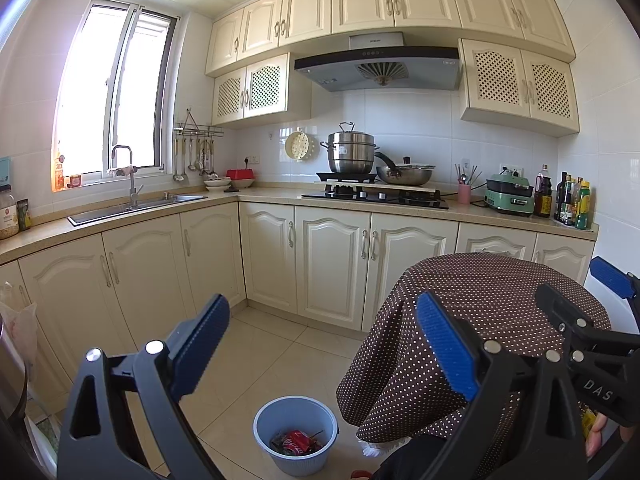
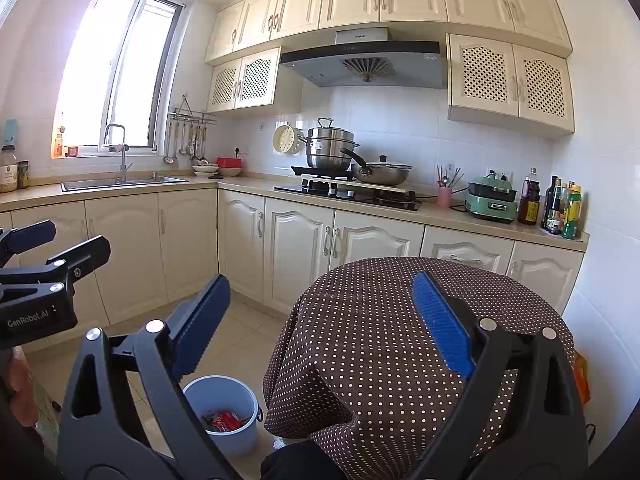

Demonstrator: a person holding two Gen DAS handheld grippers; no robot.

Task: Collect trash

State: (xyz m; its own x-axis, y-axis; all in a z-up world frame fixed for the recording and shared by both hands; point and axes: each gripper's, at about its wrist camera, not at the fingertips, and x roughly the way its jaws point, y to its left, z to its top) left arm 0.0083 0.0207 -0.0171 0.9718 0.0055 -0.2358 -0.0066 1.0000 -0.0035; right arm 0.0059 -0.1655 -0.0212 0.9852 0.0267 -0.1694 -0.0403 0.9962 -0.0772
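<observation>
Kitchen floor | bin (image 1: 296, 434) beside draped table (image 1: 480, 292) holds red wrapper trash (image 1: 297, 440) | left gripper (image 1: 320, 344), right gripper (image 2: 320, 324): jaws wide, empty | no loose trash visible; collection appears finished

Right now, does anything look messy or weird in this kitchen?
Nothing is spilled or broken. The one odd thing: the steamer pot sits on a board laid over the stove, not on the burner. The trash is inside the bin and the floor looks clean.
</observation>
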